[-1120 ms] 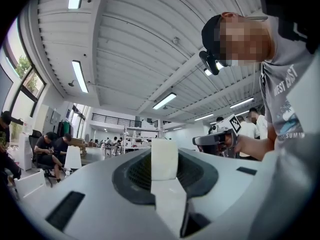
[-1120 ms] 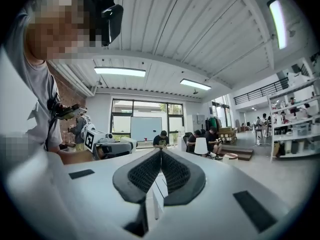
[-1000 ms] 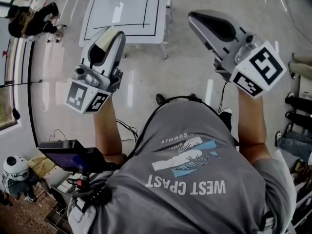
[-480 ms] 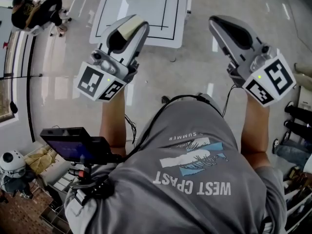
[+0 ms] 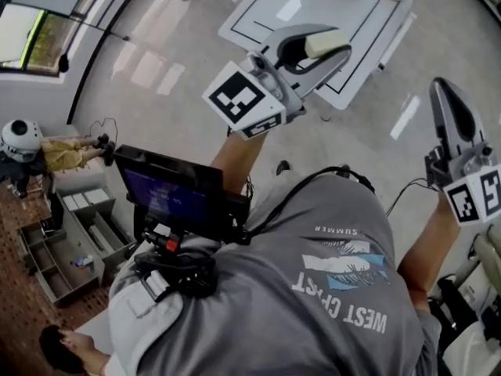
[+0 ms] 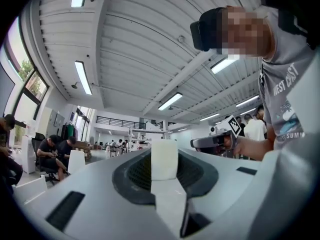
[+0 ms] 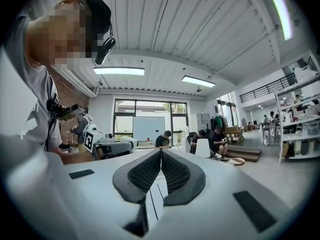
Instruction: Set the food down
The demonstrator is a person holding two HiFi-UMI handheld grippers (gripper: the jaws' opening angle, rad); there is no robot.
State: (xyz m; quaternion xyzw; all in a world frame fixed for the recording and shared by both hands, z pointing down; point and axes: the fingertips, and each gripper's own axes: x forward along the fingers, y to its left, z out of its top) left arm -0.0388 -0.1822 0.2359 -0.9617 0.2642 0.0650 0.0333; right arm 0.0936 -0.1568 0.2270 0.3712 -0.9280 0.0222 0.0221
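The left gripper [image 5: 340, 51] pinches a pale food block [image 6: 164, 158] between its jaws near a white table [image 5: 270, 2]; the right gripper [image 7: 160, 151] has its jaws pressed together.

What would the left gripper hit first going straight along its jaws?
Nothing close. Past the pale food block clamped in the left gripper, its own view shows open hall. The white table lies ahead in the head view, likely lower; depth is unclear.

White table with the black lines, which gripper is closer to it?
Left. The left gripper is at the white table's near edge; the right gripper hangs off to one side, above bare floor.
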